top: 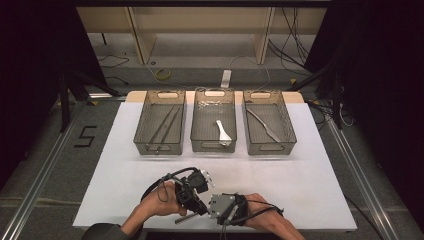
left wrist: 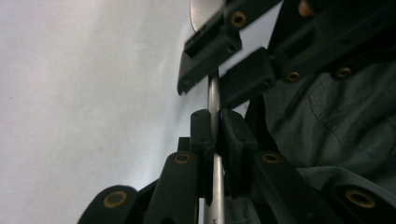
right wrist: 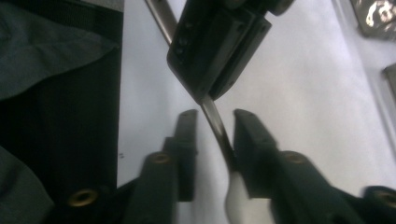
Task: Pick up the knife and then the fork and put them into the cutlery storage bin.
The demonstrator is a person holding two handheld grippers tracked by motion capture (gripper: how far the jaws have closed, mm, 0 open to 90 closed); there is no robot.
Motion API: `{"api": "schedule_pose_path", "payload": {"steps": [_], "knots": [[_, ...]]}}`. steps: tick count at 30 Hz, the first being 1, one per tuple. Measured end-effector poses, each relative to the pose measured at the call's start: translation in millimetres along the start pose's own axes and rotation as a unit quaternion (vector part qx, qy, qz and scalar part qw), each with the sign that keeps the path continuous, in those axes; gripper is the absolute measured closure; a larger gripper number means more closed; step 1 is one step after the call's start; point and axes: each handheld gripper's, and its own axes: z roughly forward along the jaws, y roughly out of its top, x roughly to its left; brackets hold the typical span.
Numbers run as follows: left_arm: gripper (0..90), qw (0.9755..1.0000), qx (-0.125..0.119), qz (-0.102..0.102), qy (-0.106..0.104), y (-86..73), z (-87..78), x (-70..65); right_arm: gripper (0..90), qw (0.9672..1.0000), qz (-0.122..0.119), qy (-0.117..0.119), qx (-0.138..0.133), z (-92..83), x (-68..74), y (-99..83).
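Two grippers meet over the near edge of the white table (top: pixel 300 165), a little left of centre, with a slim metal utensil (left wrist: pixel 214 93) between them. The left gripper (left wrist: pixel 215 135) is clenched on the utensil's straight shaft, its pads pressing from both sides. The right gripper (right wrist: pixel 215 126) brackets the curved neck just beyond the left one's tips. One of its jaws lies against the metal and a gap shows at the other, so it is not gripping yet.

The main risk, as I judge it, is a botched handover. If the left gripper lets go before the right jaws bite on both sides, the utensil drops onto the table or slides off its near edge, since the handle end (top: pixel 182 218) already pokes toward that edge. The neck is thin, smooth and curved. A one-sided push could therefore roll it in the left pads or make it pivot and swing.

The two sets of jaws also sit very close together and could knock each other as the right one closes, which would jar the hold.

Three mesh trays stand well apart at the far side. The middle tray (top: pixel 213 149) holds a spoon (top: pixel 223 132).
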Motion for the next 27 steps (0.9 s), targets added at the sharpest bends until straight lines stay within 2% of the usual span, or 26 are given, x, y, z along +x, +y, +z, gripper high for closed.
{"api": "schedule_pose_path", "payload": {"steps": [2, 5, 8, 11, 14, 16, 17, 20, 22, 24, 25, 26, 27], "knots": [[83.1, 1.0, 0.0, 0.002, -0.004, 0.1, 0.7, -0.2, 78.7, 0.9998, -0.014, -0.011, 0.001, -0.5, 2.2, 0.2], [82.8, 0.9997, -0.004, 0.02, -0.009, 0.0, 0.8, -1.0, 84.8, 0.9985, -0.053, 0.001, 0.014, -1.4, 4.3, -0.9], [82.6, 0.9997, -0.002, 0.021, -0.014, -0.3, -0.4, -1.5, 87.3, 0.9968, -0.078, 0.002, 0.015, -1.5, 7.2, -1.4], [80.7, 0.9995, -0.021, 0.015, -0.016, -1.1, -0.6, 0.7, 87.7, 0.9961, -0.086, -0.001, 0.018, -3.4, 7.2, -1.2], [68.5, 0.9991, -0.04, 0.004, -0.013, -3.7, -4.0, 5.4, 87.9, 0.9955, -0.09, -0.006, 0.029, -3.4, 5.8, -4.0], [60.6, 0.9979, -0.065, -0.003, -0.006, -5.8, -7.5, 7.3, 87.9, 0.9962, -0.079, -0.01, 0.036, -3.4, 4.0, -6.4], [57.3, 0.9972, -0.075, 0.0, -0.001, -6.6, -10.2, 8.8, 87.9, 0.996, -0.081, -0.014, 0.035, -3.5, 1.7, -7.2], [48.9, 0.9926, -0.119, -0.008, 0.022, -10.1, -17.2, 11.5, 88.0, 0.9971, -0.062, -0.02, 0.039, -7.1, -3.2, -9.9], [41.4, 0.9883, -0.144, -0.02, 0.046, -12.8, -21.9, 13.1, 88.0, 0.9971, -0.058, -0.03, 0.038, -8.7, -8.1, -13.7], [37.8, 0.9831, -0.173, -0.026, 0.056, -15.7, -25.8, 14.3, 88.0, 0.9977, -0.036, -0.036, 0.043, -11.0, -11.6, -17.7], [35.9, 0.9798, -0.186, -0.024, 0.069, -17.4, -28.1, 14.7, 88.0, 0.9977, -0.034, -0.04, 0.043, -11.9, -13.6, -19.7], [33.7, 0.9783, -0.193, -0.024, 0.073, -18.3, -29.1, 14.9, 88.0, 0.9979, -0.023, -0.04, 0.045, -14.0, -14.8, -21.4], [32.2, 0.9755, -0.203, -0.026, 0.082, -19.5, -30.1, 15.1, 88.0, 0.9979, -0.028, -0.04, 0.042, -14.7, -16.4, -22.5]]}}
